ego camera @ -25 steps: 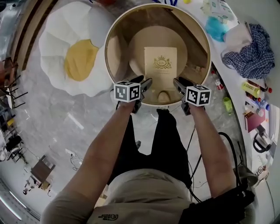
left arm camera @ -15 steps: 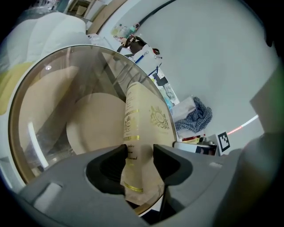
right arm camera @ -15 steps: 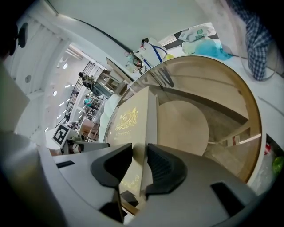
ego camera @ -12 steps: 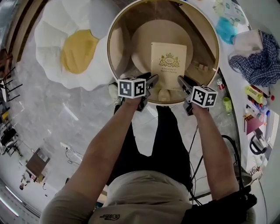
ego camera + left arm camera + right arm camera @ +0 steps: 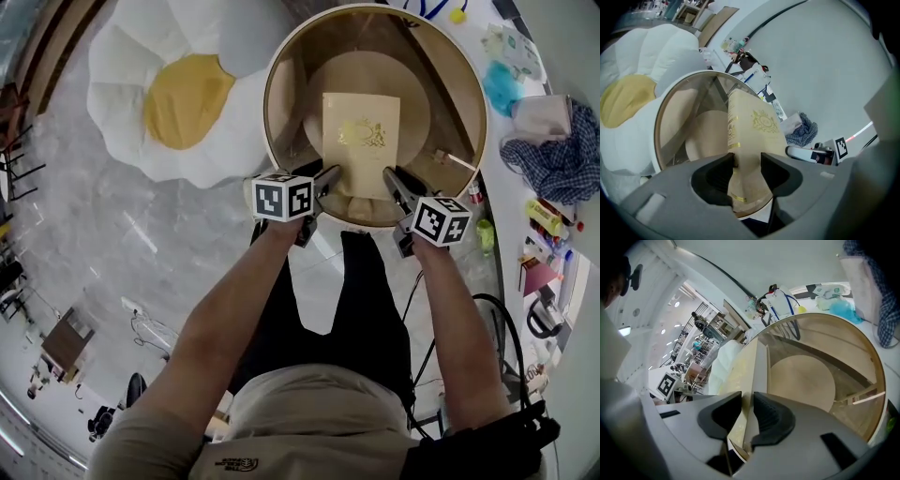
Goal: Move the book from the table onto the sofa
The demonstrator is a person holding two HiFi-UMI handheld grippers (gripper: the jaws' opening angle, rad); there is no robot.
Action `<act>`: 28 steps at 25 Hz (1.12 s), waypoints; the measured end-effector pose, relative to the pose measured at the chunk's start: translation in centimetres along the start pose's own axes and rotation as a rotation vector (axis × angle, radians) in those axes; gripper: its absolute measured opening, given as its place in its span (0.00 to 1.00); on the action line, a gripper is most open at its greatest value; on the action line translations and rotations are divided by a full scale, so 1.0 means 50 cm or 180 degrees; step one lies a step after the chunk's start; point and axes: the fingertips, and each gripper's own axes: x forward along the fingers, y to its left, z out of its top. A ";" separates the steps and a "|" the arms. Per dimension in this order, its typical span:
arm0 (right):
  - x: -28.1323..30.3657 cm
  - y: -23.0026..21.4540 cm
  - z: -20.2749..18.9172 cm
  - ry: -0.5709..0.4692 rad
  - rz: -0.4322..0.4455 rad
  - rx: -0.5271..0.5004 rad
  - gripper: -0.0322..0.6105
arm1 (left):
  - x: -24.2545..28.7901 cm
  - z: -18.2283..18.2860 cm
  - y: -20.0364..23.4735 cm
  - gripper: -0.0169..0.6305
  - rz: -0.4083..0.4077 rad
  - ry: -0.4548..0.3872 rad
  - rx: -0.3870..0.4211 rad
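Book sits over the round table. Left gripper pinches its spine-side corner. Right gripper jaws are closing on the page edge. Let that grip seat firmly, then carry with both hands matched toward the egg-shaped sofa.

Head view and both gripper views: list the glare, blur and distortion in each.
Head view: fisheye bowing toward the edges, glare washing out the gold crest on the book. Left gripper view: dark vignetted corners, book print sharp. Right gripper view: ceiling lights blown out at left, table rim bowed.
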 end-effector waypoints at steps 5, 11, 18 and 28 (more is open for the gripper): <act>0.066 0.098 0.000 0.0114 0.0098 -0.0134 0.19 | -0.095 0.036 0.066 0.31 0.0048 -0.0181 -0.0073; 0.170 0.238 -0.010 0.0264 0.0221 -0.0305 0.19 | -0.230 0.074 0.174 0.31 0.0156 -0.0386 -0.0169; 0.296 0.385 -0.024 0.0428 0.0332 -0.0496 0.19 | -0.367 0.096 0.304 0.31 0.0250 -0.0581 -0.0319; 0.446 0.521 -0.065 0.0618 0.0420 -0.0623 0.19 | -0.496 0.112 0.462 0.31 0.0315 -0.0767 -0.0457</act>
